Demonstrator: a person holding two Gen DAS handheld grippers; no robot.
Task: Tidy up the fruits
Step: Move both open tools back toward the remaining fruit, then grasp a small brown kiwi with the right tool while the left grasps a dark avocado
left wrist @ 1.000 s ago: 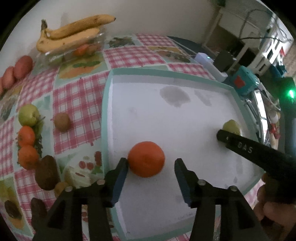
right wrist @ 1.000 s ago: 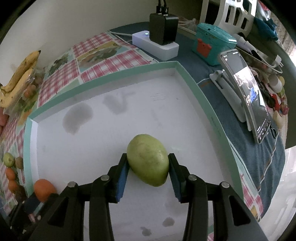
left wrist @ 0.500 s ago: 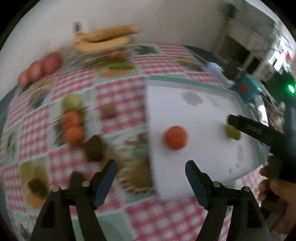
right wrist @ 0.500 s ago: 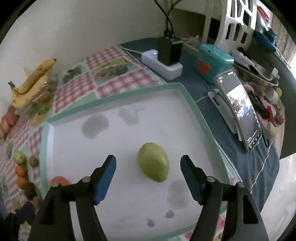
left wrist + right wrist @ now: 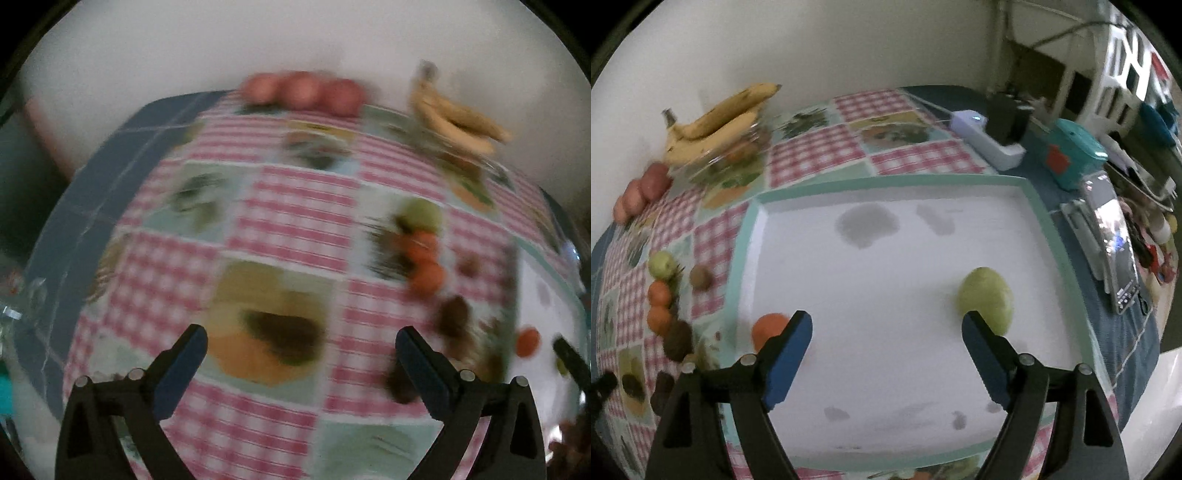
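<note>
A white tray with a teal rim [image 5: 886,182] lies on the checked tablecloth. In it lie an orange [image 5: 768,328] at the left and a green mango [image 5: 986,299] at the right. My right gripper [image 5: 886,343] is open and empty above the tray's near half, between the two fruits. My left gripper [image 5: 301,356] is open and empty over the tablecloth, left of the tray; its view is blurred. Loose fruit lies left of the tray: a green apple [image 5: 661,264], two oranges [image 5: 659,306], a kiwi [image 5: 700,277] and a dark avocado [image 5: 677,339].
Bananas [image 5: 716,122] rest on a clear container at the back left, with red apples [image 5: 639,192] beside them. A white power strip [image 5: 986,138], a teal box [image 5: 1075,153] and a phone on a stand [image 5: 1115,243] stand right of the tray.
My right gripper opened, let go of the mango and drew back. My left gripper left the orange in the tray and swung left over the tablecloth.
</note>
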